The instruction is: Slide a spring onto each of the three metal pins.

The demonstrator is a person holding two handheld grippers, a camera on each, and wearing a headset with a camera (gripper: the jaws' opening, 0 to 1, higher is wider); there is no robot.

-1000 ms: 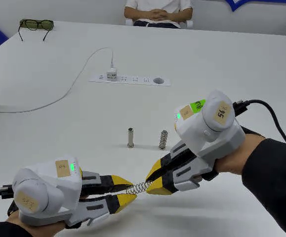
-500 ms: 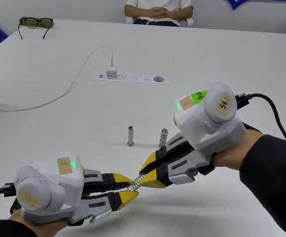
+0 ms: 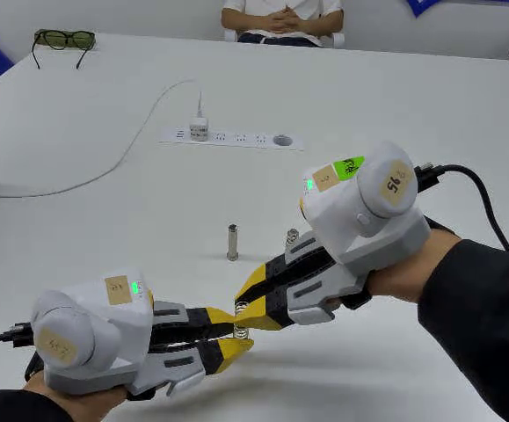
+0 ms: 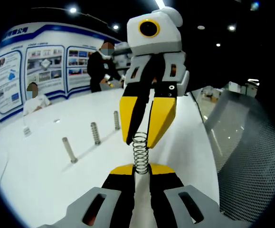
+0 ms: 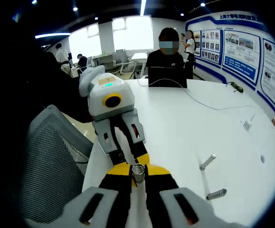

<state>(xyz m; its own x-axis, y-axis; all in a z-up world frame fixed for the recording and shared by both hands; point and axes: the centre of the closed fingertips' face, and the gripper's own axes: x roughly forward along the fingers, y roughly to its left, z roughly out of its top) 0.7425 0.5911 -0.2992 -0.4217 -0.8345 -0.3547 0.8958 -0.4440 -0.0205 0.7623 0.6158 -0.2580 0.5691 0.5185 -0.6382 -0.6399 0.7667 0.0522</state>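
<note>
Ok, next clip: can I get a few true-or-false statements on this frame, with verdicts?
1. The left gripper and the right gripper both grip one spring. True.
2. Every pin on the table already wears a spring. False: the bare pin stands upright with nothing on it.
3. The glasses lie right beside the pins. False: they sit at the table's far left corner.
4. A charger is plugged into the power strip. True.
</note>
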